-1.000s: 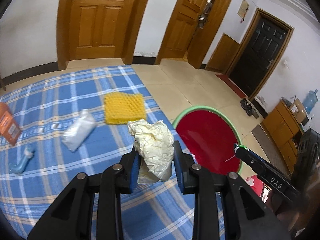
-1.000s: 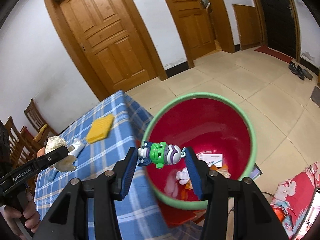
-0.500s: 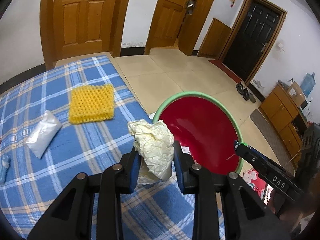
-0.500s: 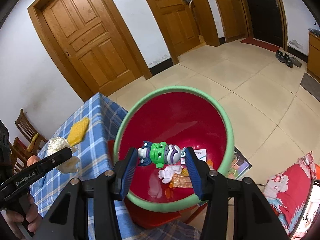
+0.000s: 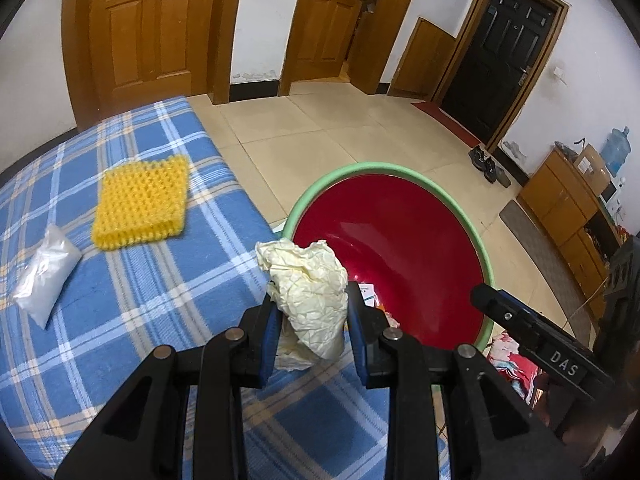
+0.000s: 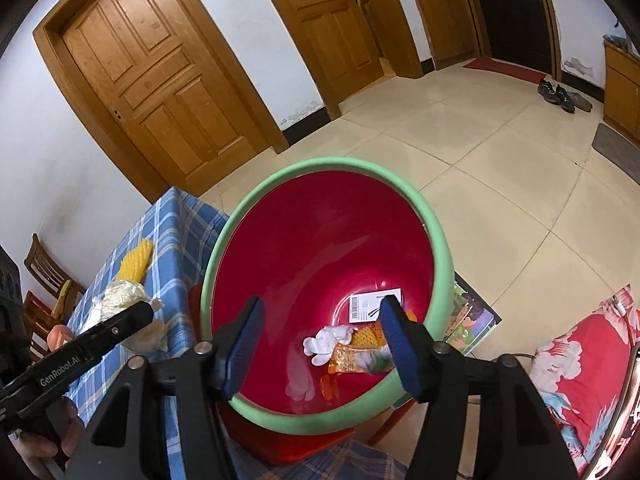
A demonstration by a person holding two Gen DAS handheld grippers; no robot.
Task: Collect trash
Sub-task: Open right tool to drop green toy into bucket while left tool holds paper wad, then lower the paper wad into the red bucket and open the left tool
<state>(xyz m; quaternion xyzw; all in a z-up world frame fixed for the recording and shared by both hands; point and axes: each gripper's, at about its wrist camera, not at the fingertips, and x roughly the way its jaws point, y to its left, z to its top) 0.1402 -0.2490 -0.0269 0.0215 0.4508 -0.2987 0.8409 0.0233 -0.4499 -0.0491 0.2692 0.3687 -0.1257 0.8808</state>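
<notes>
Both views are bright and evenly lit by soft indoor light, with only faint shadows. Fisheye distortion bends the door frames [image 6: 168,92] and darkens the corners. The yellow mat [image 5: 142,202] looks slightly blurred, and the tiled floor [image 6: 500,184] carries a dull sheen.
</notes>
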